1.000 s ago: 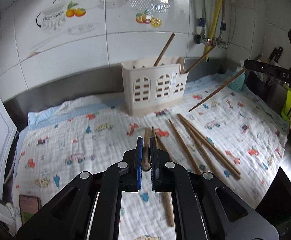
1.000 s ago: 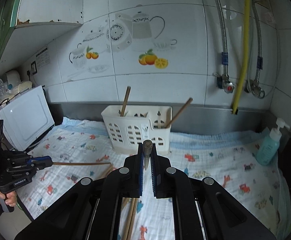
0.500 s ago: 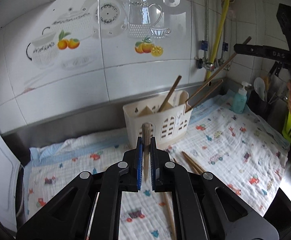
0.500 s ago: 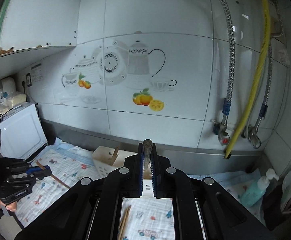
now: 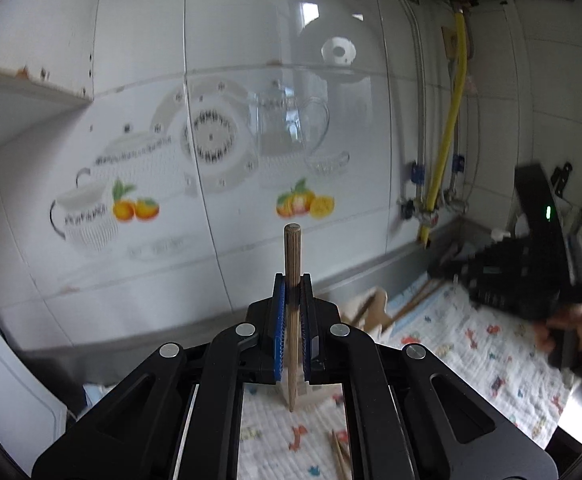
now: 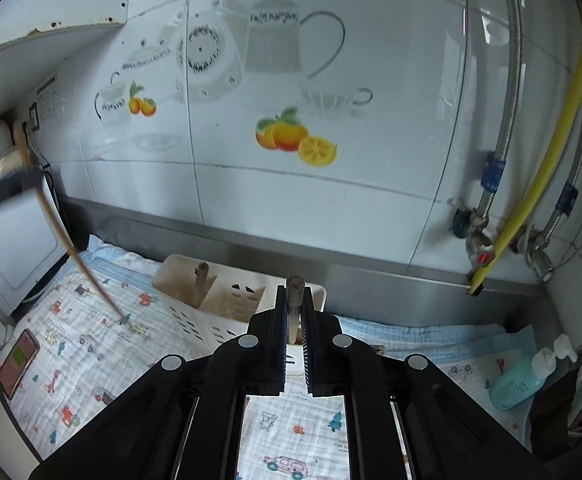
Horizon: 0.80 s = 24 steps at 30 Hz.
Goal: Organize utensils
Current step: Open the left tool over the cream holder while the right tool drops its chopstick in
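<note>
Right now I am over a counter spread with a printed cloth [image 6: 91,360], a white slotted holder [image 6: 219,300] standing on it against the steel backsplash with one stick already poking out of it. My left claw [image 5: 292,288] is clamped fully down on a wooden chopstick [image 5: 292,264], which stands nearly upright through the blue pads, blunt end high against the wall tiles and thin end hanging below. My right claw [image 6: 293,300] is likewise pinched tight on its own chopstick [image 6: 293,286], just above the holder's near rim. I judge the risk to be a missed slot: from the left view the holder is blurred and mostly hidden behind the claw, so I could bring the tip down on the rim or the cloth and lever the stick out of the grip. Both claws heading for one small holder could also knock together. More chopsticks [image 5: 339,452] lie loose on the cloth below. The sticks look plain brown wood, round, slim, tapering, with flat-cut tops.
</note>
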### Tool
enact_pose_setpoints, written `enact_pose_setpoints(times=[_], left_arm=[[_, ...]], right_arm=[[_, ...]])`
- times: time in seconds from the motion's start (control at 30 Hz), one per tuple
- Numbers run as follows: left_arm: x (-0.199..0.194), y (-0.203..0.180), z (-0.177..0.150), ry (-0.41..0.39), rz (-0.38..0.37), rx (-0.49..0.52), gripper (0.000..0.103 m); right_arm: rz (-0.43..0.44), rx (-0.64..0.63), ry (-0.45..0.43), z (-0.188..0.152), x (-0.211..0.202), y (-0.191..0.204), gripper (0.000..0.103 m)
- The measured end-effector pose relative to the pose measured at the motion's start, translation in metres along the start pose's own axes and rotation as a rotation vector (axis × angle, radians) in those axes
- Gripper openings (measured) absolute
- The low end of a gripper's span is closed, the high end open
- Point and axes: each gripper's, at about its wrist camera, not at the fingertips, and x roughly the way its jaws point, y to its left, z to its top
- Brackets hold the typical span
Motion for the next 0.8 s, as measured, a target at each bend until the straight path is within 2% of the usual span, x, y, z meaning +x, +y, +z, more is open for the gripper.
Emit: enact_pose_setpoints(times=[0.2, 0.37, 0.67, 0.8], left_arm=[[0.013, 0.003, 0.033, -0.065, 0.021, -0.016, 0.005], [0.033, 0.006, 0.036, -0.076, 0.025, -0.052, 0.005], [0.067, 0.015, 0.012, 0.01, 0.009, -0.111, 0.006], [0.071, 0.015, 0.005, 0.032, 0.011, -0.114, 0.009]], right_arm=[[0.001, 0.002, 0.008, -0.005, 0.009, -0.001, 0.007], [0.006, 0.003, 0.003, -0.006, 0.011, -0.001, 0.007], [0.007, -0.011, -0.015, -0.009, 0.007, 0.002, 0.007], [0.004, -0.001, -0.039, -0.01, -0.002, 0.001, 0.014]])
